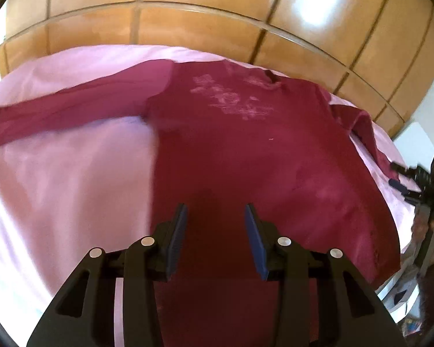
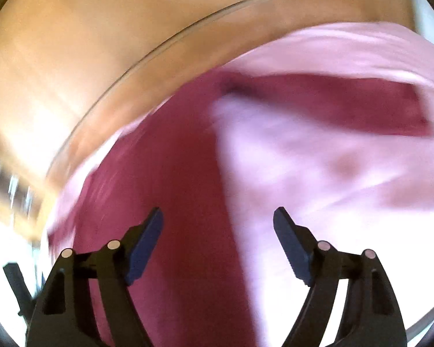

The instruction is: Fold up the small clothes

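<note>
A dark red long-sleeved shirt (image 1: 231, 144) with a pale print on the chest lies flat, front up, on a pink bed sheet (image 1: 58, 188). One sleeve (image 1: 58, 110) stretches out to the left. The other sleeve (image 1: 367, 133) is bunched at the right edge of the bed. My left gripper (image 1: 216, 206) hovers over the shirt's lower body, open, with nothing between its blue pads. My right gripper (image 1: 397, 177) shows at the far right, near the bunched sleeve. In the blurred right wrist view, the right gripper (image 2: 218, 209) stands wide open above the shirt (image 2: 173, 173) and the sheet (image 2: 318, 159).
A wooden wardrobe (image 1: 188, 20) with panelled doors stands right behind the bed. It also fills the upper left of the right wrist view as the wardrobe (image 2: 72, 43). The bed ends at the right, where some floor and clutter (image 1: 405, 295) show.
</note>
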A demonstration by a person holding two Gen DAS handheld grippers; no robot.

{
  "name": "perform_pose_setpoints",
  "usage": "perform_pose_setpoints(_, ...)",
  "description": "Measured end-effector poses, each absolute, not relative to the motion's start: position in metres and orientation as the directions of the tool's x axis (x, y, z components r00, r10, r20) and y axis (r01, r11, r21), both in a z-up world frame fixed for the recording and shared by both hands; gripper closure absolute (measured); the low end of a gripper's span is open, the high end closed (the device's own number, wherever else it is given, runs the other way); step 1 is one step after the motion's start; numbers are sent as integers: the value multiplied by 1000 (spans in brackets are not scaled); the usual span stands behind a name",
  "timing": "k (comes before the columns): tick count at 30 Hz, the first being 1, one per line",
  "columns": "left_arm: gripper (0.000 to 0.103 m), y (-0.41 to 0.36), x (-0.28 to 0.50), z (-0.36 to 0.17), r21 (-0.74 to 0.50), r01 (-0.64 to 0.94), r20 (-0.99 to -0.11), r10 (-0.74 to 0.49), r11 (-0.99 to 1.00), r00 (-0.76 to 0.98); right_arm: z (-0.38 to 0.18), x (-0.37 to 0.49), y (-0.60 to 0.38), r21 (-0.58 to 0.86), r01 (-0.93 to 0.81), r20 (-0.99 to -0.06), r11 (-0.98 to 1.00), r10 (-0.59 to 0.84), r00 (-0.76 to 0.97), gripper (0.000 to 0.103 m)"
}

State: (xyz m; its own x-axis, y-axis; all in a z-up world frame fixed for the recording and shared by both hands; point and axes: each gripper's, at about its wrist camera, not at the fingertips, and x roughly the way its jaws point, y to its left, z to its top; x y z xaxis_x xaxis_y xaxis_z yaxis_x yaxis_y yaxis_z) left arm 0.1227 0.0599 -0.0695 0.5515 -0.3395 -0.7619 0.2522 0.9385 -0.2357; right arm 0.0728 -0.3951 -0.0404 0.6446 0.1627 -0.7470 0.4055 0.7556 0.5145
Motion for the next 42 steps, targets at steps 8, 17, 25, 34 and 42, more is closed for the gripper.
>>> perform_pose_setpoints(8, 63, 34, 139, -82, -209, 277, -785, -330, 938, 524, -88, 23, -534, 615, 713, -754, 337, -11, 656, 40)
perform_pose_setpoints(17, 63, 29, 145, -91, -185, 252, -811, -293, 950, 507, -94, 73, -576, 436, 802, -839, 408, -137, 526, 96)
perform_pose_setpoints(25, 63, 29, 149, -93, -196, 258, -810, -304, 946, 501, -28, 80, -636, 293, 838, -830, 461, -312, 462, 97)
perform_pose_setpoints(34, 63, 39, 154, -83, -278, 240, -785, -364, 930, 501, 45, 182, -546, 403, 590, -715, 700, -162, 680, 97)
perform_pose_setpoints(42, 63, 58, 166, -69, -376, 199, -733, -422, 905, 534, 79, 284, -331, 481, 110, -614, 870, 244, 751, 97)
